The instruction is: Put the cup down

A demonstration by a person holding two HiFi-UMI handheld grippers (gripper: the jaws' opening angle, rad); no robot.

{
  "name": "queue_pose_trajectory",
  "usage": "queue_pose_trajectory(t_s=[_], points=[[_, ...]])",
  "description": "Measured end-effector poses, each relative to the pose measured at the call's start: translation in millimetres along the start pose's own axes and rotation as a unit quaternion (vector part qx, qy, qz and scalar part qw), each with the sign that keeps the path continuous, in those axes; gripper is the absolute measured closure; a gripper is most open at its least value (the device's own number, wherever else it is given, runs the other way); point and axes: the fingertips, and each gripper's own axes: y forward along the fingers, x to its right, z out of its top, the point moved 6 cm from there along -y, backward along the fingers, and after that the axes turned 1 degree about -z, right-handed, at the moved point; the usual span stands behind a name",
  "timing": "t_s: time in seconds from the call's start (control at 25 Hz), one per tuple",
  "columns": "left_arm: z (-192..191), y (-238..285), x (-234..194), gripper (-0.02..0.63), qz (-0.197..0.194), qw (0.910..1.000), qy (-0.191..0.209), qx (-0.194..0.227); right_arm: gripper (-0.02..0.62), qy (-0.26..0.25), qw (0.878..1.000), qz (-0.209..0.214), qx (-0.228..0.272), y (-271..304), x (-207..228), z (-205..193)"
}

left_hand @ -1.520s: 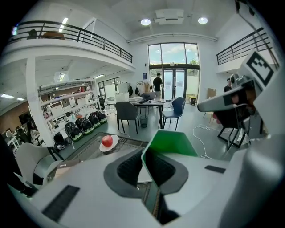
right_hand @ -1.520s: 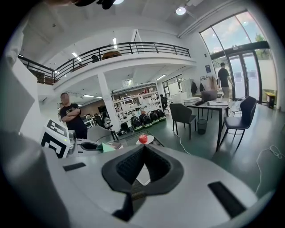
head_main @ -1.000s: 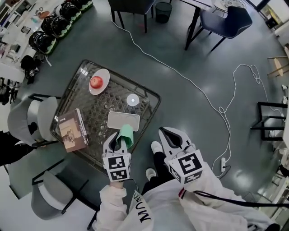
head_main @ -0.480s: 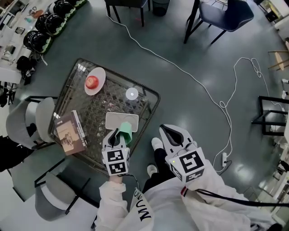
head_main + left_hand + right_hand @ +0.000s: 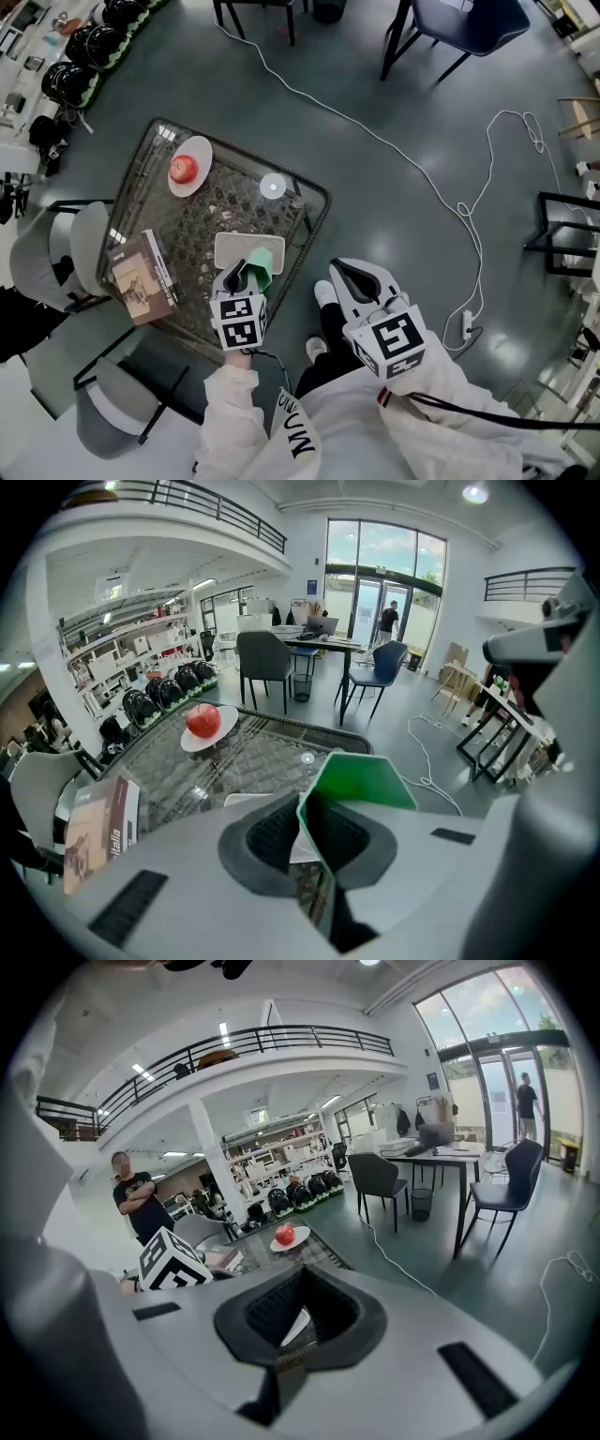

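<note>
A green cup (image 5: 262, 274), squashed flat between the pads, is held in my left gripper (image 5: 246, 278), which is shut on its rim. In the left gripper view the cup (image 5: 361, 780) stands up out of the left gripper (image 5: 305, 829). The gripper hangs over the near edge of the glass table (image 5: 323, 202), just in front of a white rectangular tray (image 5: 248, 248). My right gripper (image 5: 361, 279) hovers off the table's right side over the floor. In its own view the right gripper (image 5: 295, 1321) has its jaws together with nothing between them.
On the table are a red apple on a white plate (image 5: 184, 168), a brown book (image 5: 141, 278) and a small round white lid (image 5: 273, 185). Grey chairs (image 5: 56, 253) stand at the left. A white cable (image 5: 422, 187) runs across the floor. My shoes (image 5: 324, 302) are beside the table.
My left gripper has come down with the green cup toward the table, close to the white tray. The right gripper has sunk a little.
</note>
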Motion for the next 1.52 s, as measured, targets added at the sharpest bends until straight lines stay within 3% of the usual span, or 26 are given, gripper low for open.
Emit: queue_pose_trajectory(t_s=[1.52], points=[[-7.8, 55.9, -1.9, 0.572, -0.036, 0.9915, 0.038, -0.119, 0.591, 0.049, 0.999, -0.004, -0.024, 9.2, 30.3, -14.8]])
